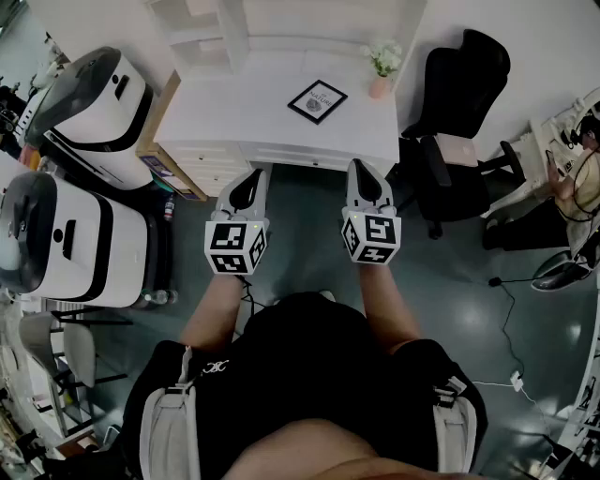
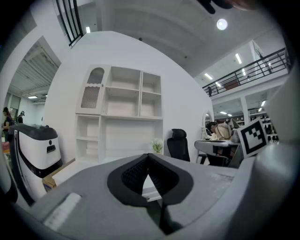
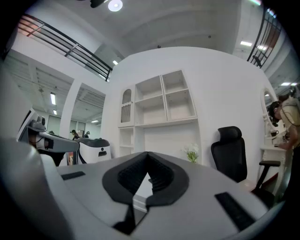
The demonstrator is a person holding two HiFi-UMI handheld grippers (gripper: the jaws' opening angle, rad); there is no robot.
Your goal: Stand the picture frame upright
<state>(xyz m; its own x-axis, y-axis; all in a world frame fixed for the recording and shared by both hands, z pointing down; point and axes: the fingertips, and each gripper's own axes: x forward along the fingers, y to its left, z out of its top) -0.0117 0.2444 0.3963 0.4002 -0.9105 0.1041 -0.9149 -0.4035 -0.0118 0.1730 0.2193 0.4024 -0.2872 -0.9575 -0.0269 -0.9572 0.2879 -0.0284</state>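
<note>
A black picture frame (image 1: 317, 101) lies flat on the white desk (image 1: 234, 112), towards its right half. My left gripper (image 1: 249, 180) hangs in front of the desk's front edge, shut and empty. My right gripper (image 1: 364, 174) is level beside it, also shut with nothing held. Both stop short of the desk, well apart from the frame. In the left gripper view the jaws (image 2: 149, 160) meet at their tips, and in the right gripper view the jaws (image 3: 147, 158) do the same. The frame does not show in either gripper view.
A small flower pot (image 1: 381, 67) stands on the desk's far right corner, near the frame. A white shelf unit (image 1: 234, 28) rises behind the desk. A black office chair (image 1: 455, 122) stands to the right. Two large white machines (image 1: 84, 178) stand to the left.
</note>
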